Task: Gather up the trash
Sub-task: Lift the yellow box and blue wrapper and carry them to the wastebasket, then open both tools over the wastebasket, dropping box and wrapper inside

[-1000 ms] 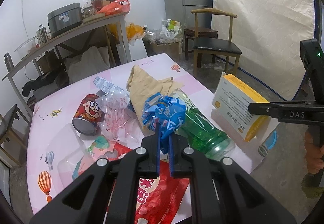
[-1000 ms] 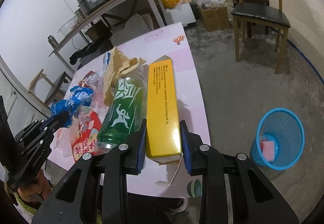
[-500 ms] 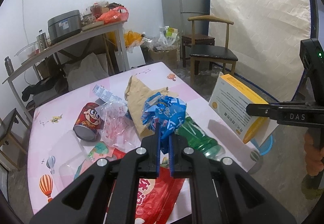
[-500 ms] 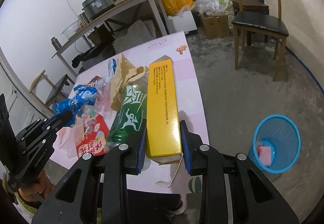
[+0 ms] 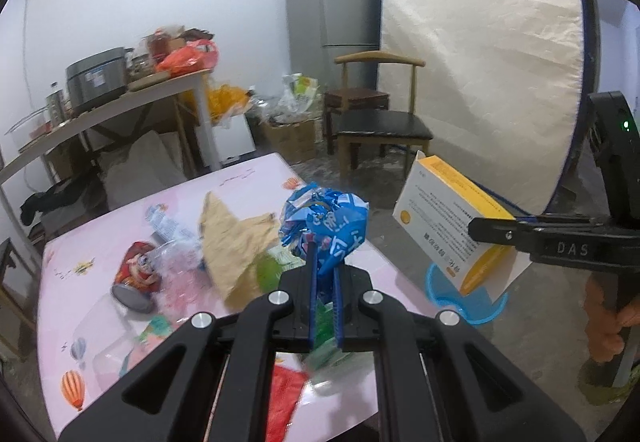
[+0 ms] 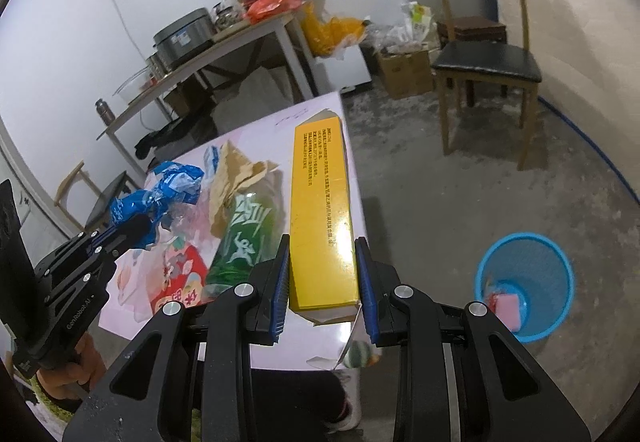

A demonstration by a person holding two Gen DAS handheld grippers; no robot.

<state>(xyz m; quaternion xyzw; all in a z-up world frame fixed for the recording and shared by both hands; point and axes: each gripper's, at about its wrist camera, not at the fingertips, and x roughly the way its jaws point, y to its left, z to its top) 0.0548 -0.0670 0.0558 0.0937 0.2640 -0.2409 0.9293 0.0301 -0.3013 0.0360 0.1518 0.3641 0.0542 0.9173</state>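
Note:
My left gripper (image 5: 324, 274) is shut on a crumpled blue wrapper (image 5: 326, 222), lifted above the pink table (image 5: 80, 306); the same blue wrapper (image 6: 160, 194) shows at the left of the right wrist view. My right gripper (image 6: 322, 266) is shut on a long yellow box (image 6: 320, 210), held clear of the table, and that yellow box (image 5: 448, 218) appears at the right of the left wrist view. Left on the table are a green bottle (image 6: 244, 238), brown paper (image 5: 232, 238), a red can (image 5: 136, 278), clear plastic (image 5: 180, 262) and a red snack bag (image 6: 180, 282).
A blue wastebasket (image 6: 524, 282) stands on the concrete floor right of the table, with a pink item inside. A wooden chair (image 6: 486, 62) sits beyond it. A cluttered side table (image 5: 112, 110), a fridge (image 5: 332, 14) and a leaning mattress (image 5: 480, 74) line the walls.
Both grippers have risen and pulled back from the table with the blue wrapper and the yellow box still held. The trash on the table has stayed put.

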